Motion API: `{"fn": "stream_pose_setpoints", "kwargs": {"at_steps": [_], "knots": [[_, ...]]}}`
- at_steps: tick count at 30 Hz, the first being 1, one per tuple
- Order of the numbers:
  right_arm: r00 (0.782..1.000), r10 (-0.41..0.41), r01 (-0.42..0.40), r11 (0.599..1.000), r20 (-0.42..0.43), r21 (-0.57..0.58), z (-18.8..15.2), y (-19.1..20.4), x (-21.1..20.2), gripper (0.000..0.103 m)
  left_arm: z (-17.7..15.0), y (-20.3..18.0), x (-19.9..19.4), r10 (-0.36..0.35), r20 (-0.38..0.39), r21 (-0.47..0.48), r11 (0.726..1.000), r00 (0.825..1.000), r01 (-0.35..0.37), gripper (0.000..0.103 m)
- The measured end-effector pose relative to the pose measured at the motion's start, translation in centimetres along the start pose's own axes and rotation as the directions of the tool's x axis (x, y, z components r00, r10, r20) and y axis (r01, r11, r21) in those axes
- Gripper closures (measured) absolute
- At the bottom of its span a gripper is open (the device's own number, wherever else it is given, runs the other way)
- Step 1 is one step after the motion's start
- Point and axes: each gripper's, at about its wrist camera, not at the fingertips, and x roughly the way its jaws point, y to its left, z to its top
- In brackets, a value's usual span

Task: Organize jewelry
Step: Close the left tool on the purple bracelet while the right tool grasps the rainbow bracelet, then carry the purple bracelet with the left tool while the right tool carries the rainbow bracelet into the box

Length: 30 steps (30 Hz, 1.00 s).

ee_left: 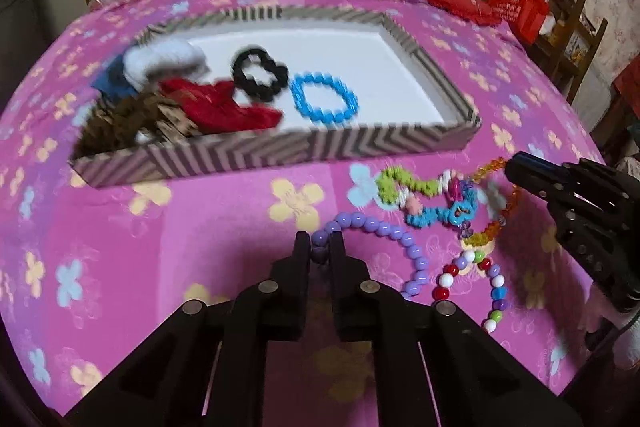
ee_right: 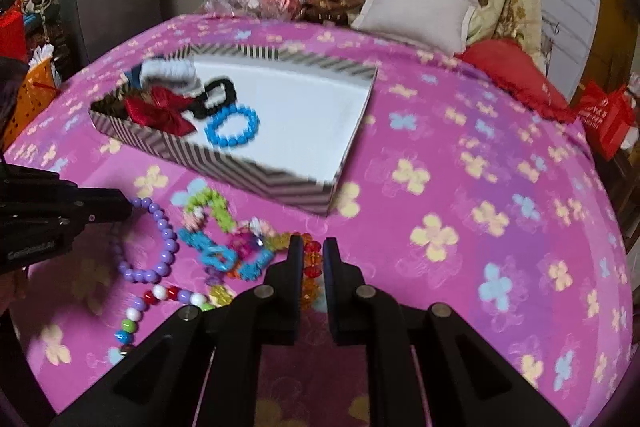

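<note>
My left gripper (ee_left: 320, 241), lower centre, pinches the purple bead bracelet (ee_left: 376, 227) for transfer. My right gripper (ee_right: 313, 247) pinches the orange bead strand (ee_right: 310, 267), separating it from the tangle. The striped tray (ee_left: 280, 151), upper left, receives sorted pieces.

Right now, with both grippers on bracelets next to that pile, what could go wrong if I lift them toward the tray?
1. The left gripper pinches only a bead or two of the purple bead bracelet; round beads could slip out on the lift.
2. The orange bead bracelet between the right gripper fingers lies against the tangled colourful bracelets, so lifting may drag them along.
3. The striped tray has a raised wall; a low carry could snag on it.
</note>
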Motion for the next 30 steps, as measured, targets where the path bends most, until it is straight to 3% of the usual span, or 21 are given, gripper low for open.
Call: {"fn": "stream_pose_setpoints", "kwargs": {"at_steps": [7, 16, 30], "knots": [[0.997, -0.003, 0.006, 1.0, 0.082, -0.026, 2.6, 0.5, -3.8, 0.093, 1.8, 1.2, -4.3, 0.036, 0.098, 0.016, 0.999, 0.995, -0.038, 0.091], [0.99, -0.005, 0.016, 0.997, 0.142, -0.079, 5.8, 1.8, -6.2, 0.093, 4.5, 4.0, -7.9, 0.1, 0.165, -0.001, 0.995, 0.981, -0.101, 0.091], [0.99, 0.044, -0.025, 0.989, 0.133, -0.145, 10.7, 4.6, -3.6, 0.093, 9.6, 6.0, -7.6, 0.181, 0.193, -0.007, 0.983, 0.964, -0.183, 0.091]]}}
